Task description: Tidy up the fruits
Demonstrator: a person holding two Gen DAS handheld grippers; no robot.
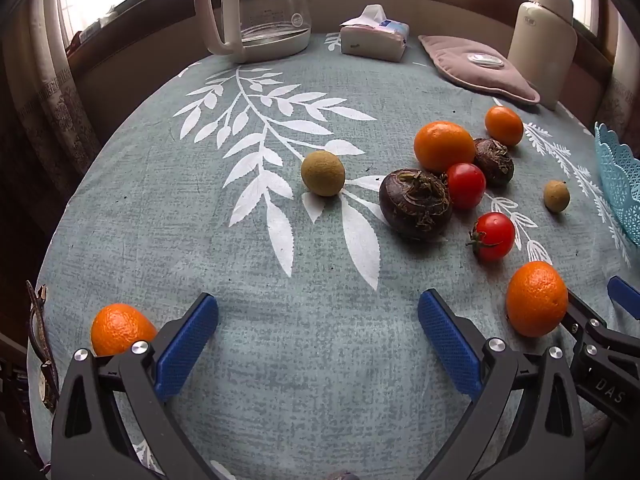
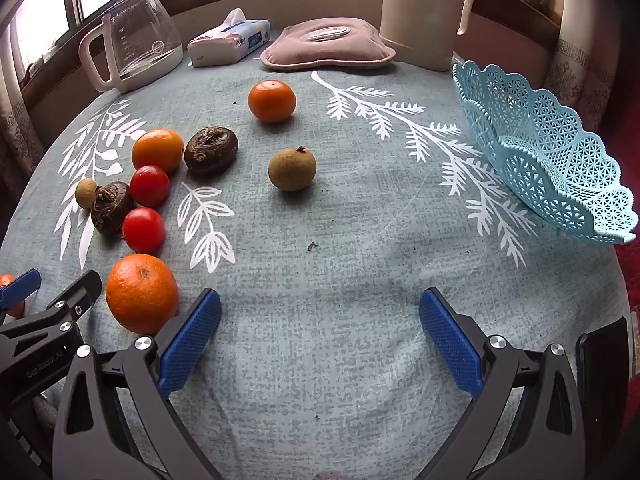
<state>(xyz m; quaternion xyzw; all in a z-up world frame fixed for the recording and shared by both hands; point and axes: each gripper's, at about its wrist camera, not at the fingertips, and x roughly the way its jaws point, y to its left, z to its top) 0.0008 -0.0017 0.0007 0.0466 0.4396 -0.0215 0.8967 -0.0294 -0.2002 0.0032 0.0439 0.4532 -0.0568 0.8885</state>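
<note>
On the leaf-print tablecloth (image 2: 320,360), the empty blue lattice basket (image 2: 552,160) sits at two o'clock. Oranges, water chestnuts, cherry tomatoes and longans cluster at ten o'clock; one orange (image 2: 142,293) lies just beside the right gripper (image 2: 320,336). Left gripper (image 1: 318,340) and right gripper both gape wide, holding nothing.

Two cameras, one on each claw, look down at the same worktop.

The left camera sits just behind the left claw (image 1: 318,320) and looks forward and down, close over the worktop (image 1: 280,360), toward the windows at the back. The right camera sits just behind the right claw (image 2: 320,320) and looks the same way from farther right. Both see the jug (image 1: 256,8), the tissue pack (image 1: 374,38), the fruit pile and the blue basket (image 2: 560,160). Each view catches the other claw at its edge.
</note>
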